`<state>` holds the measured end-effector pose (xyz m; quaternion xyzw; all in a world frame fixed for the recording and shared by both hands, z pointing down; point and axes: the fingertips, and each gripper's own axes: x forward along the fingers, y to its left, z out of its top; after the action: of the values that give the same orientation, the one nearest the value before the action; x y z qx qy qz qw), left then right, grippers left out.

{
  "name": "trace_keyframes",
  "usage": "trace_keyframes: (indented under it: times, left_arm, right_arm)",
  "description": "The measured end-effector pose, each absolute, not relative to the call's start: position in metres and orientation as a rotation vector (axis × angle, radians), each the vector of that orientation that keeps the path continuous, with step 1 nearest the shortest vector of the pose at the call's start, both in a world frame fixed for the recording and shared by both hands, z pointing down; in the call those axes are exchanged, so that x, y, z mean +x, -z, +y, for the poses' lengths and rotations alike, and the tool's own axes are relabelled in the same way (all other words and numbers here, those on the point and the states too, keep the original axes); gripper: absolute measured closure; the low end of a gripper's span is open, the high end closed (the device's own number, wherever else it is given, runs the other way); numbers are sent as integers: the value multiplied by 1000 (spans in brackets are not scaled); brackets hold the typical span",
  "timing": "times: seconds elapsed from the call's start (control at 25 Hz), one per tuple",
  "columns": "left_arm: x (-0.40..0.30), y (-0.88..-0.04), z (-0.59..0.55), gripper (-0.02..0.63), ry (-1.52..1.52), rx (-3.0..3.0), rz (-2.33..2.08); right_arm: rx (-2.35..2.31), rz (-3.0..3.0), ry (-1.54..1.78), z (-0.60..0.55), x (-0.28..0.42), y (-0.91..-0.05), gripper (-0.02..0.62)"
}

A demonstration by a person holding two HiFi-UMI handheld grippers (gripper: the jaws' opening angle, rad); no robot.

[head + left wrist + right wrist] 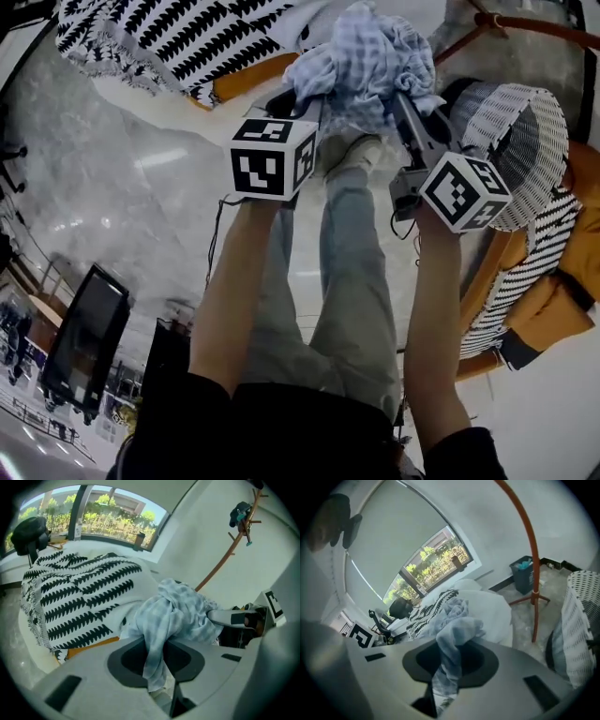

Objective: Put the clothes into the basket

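Observation:
A light blue checked garment (366, 61) hangs bunched in the air between both grippers, above the person's legs. My left gripper (295, 101) is shut on its left part; in the left gripper view the cloth (173, 616) runs down between the jaws (157, 660). My right gripper (408, 112) is shut on its right part, and the cloth (454, 641) is pinched the same way in the right gripper view (445, 670). The white woven basket (516, 131) stands just right of the right gripper, its rim (581, 620) close by.
A black-and-white patterned blanket (178, 33) covers a white seat behind the garment. An orange coat stand (529, 550) and a blue bin (524, 573) stand near the wall. Striped cloth (516, 291) and an orange cushion (562, 291) lie below the basket. A dark screen (84, 342) is lower left.

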<state>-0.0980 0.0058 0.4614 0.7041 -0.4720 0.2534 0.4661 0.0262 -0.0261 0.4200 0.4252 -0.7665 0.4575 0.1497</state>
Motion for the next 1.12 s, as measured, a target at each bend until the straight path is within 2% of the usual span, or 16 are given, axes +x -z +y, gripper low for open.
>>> trace_keyframes:
  times: [0.84, 1.12]
  left_arm:
    - [290, -319, -45, 526, -691, 2372, -654]
    - [401, -332, -7, 526, -807, 2452, -440]
  right_arm:
    - [2119, -2142, -1199, 46, 369, -302, 522]
    - [2318, -1933, -1215, 94, 463, -317, 522]
